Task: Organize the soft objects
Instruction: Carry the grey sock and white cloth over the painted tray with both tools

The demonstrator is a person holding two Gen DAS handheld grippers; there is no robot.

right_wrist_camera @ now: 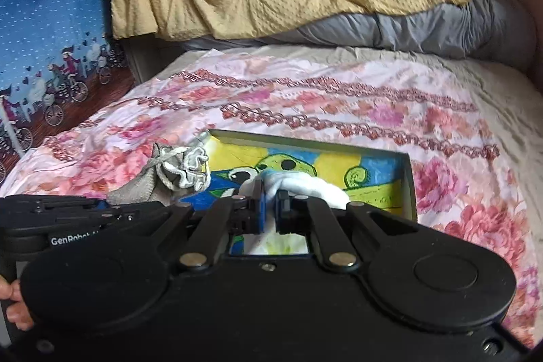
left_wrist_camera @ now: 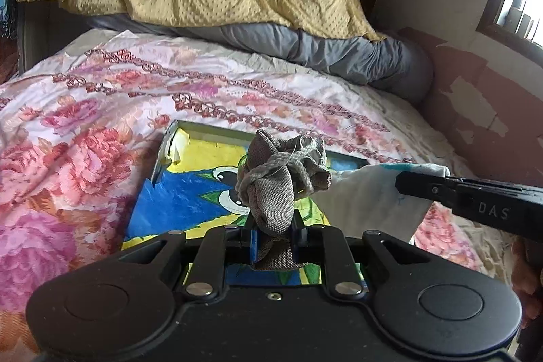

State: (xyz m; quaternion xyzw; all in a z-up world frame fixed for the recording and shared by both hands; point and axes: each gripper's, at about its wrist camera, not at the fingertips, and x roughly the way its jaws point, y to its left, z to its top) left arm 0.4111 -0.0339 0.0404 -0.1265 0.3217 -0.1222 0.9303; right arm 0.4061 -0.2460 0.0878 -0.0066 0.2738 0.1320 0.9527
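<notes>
Both soft things are in your grip above the box; neither is yet inside.

Your left gripper (left_wrist_camera: 273,234) is clamped on the grey drawstring pouch (left_wrist_camera: 276,182), held over the near left part of the shallow painted box (right_wrist_camera: 409,182) on the floral bedsheet (right_wrist_camera: 339,90); your right gripper (right_wrist_camera: 269,209) is closed on the white cloth (right_wrist_camera: 315,189), hanging over the box's middle; the box looks bare, so, as I judge it, lowering and releasing both remains.

Grey drawstring pouch (left_wrist_camera: 271,189) upright over painted box (left_wrist_camera: 176,192); white cloth (right_wrist_camera: 305,189) alongside
</notes>
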